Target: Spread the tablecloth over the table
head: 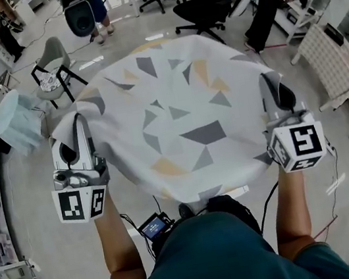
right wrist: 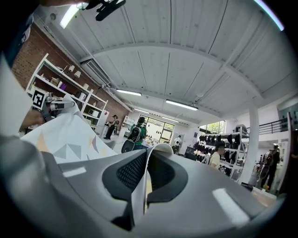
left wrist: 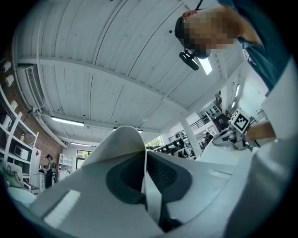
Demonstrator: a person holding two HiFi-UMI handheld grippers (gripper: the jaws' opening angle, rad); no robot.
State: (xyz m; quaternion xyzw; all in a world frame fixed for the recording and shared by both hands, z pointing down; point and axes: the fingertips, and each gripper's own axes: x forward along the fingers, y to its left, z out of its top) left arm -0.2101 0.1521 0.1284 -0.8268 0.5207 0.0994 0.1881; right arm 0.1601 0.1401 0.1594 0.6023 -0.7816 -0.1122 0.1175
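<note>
Tablecloth (head: 177,115), white with grey and tan triangles, hung stretched between the two grippers and reached away ahead of their tips. Whether a table lay beneath it could not be made out. The left gripper (head: 78,122) was clenched on the cloth's near left corner and the right gripper (head: 270,85) on its near right corner, the two well apart.

To do this step well, I judged that both should hold their pinch, ride level with each other so the span is taut, and lower together so the far edge lands first without bunching.

Only the head view showed the whole spread and both grips at once. Only the gripper views showed the thin cloth edge sandwiched between the dark pads (left wrist: 163,174). The right gripper view also showed people (right wrist: 135,132) standing far beyond its tips.
</note>
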